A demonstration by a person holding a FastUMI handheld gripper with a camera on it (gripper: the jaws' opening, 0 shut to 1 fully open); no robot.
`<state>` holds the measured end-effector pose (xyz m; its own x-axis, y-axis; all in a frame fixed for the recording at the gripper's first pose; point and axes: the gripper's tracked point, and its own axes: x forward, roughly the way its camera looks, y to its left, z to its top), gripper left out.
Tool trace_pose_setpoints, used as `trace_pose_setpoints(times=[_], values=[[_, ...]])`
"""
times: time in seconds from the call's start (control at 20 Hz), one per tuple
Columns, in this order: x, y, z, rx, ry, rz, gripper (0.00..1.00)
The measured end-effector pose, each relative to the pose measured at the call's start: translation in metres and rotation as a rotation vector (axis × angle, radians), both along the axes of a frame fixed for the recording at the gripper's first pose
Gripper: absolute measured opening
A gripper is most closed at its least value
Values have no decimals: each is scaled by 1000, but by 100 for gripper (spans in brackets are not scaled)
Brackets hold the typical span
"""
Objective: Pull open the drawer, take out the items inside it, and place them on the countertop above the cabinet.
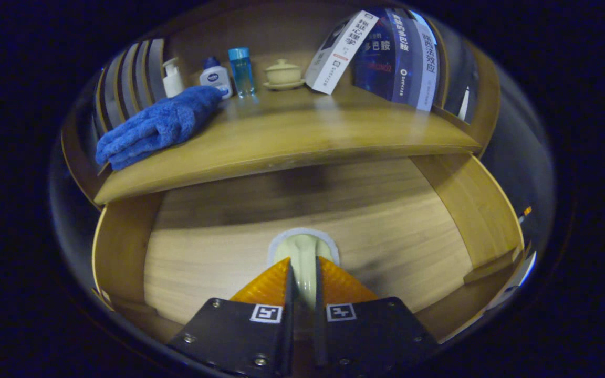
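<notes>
Tool [302,286] clenched on one pale spoon-like item [303,252], bowl end poking out at 12 o'clock of the fingertips, over the open drawer [229,247]. Best lifted straight up, kept level, clear of the surface [308,136] lip. On the surface: one blue towel [158,126], three bottles [216,77], one lidded cup [282,72], several books [386,52].

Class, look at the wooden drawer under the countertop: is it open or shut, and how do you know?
Open. The drawer is pulled out below the countertop, its floor and side walls exposed. The gripper is shut on a pale item inside it.
</notes>
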<state>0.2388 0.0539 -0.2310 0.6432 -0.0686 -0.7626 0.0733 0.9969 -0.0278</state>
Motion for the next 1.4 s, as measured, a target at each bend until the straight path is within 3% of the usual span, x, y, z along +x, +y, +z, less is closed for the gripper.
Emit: trace_pose_setpoints(times=[0.4, 0.75, 1.0, 1.4], values=[[-13, -1, 28, -48, -95, 57, 16], [-17, -3, 98, -56, -289, 59, 16], [8, 6, 137, -68, -364, 84, 16], [76, 11, 134, -65, -343, 88, 16]])
